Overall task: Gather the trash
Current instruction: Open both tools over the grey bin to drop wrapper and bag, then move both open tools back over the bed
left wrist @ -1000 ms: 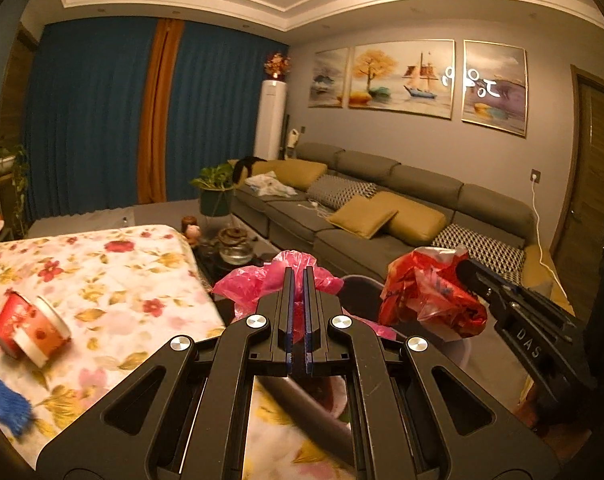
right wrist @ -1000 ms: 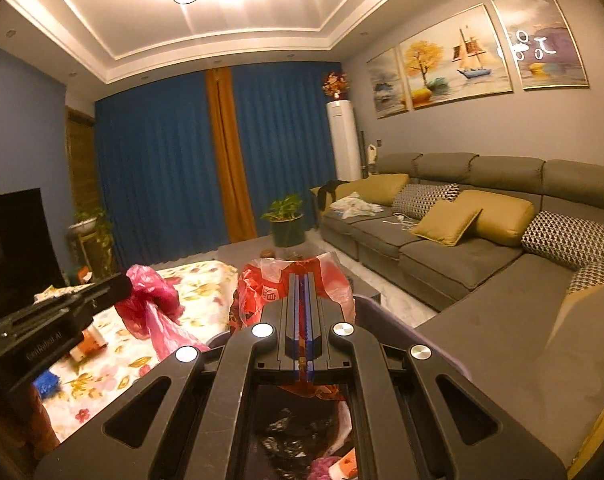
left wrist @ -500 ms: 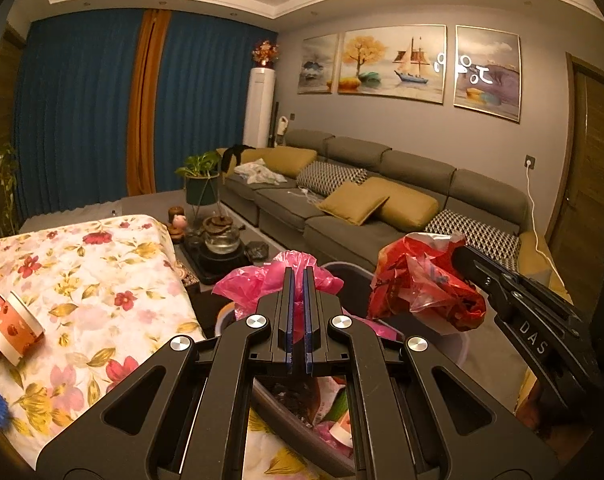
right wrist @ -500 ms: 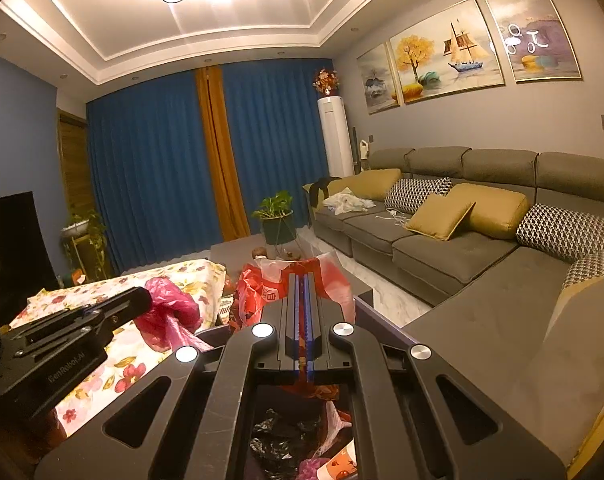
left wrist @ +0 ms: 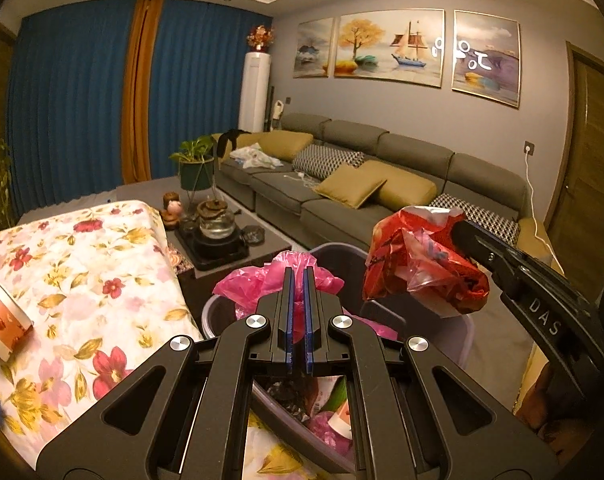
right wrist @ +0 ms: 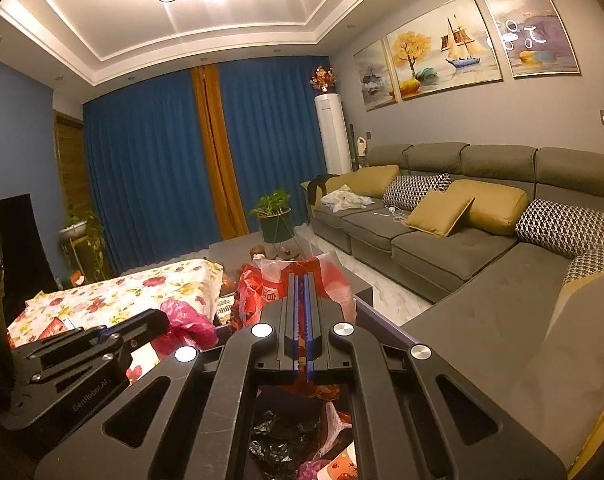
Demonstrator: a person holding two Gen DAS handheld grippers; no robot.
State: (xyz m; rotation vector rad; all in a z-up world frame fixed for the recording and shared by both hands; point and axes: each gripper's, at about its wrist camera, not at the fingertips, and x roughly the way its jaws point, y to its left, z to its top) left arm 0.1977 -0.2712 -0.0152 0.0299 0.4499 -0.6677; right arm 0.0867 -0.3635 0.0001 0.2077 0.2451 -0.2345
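Observation:
In the left wrist view my left gripper (left wrist: 296,271) is shut on a crumpled pink plastic bag (left wrist: 257,284), held over the near rim of a grey trash bin (left wrist: 336,251). To its right, my right gripper (left wrist: 460,227) is shut on a crumpled red plastic bag (left wrist: 418,268) above the bin's far side. In the right wrist view the right gripper (right wrist: 300,277) pinches the red bag (right wrist: 257,286). The left gripper (right wrist: 157,319) with the pink bag (right wrist: 187,322) sits at lower left. Black and pink trash (right wrist: 289,436) lies inside the bin.
A table with a floral cloth (left wrist: 85,264) stands left of the bin, with a red paper cup (left wrist: 3,326) lying on it. Behind the bin is a low tea table with a teapot (left wrist: 217,226). A grey sofa (left wrist: 382,188) runs along the right wall, a potted plant (left wrist: 195,162) beyond.
My left gripper has sunk and come closer to the bin with the pink bag, so more of the bin's inside shows beneath it. The right gripper has stayed put with the red bag.

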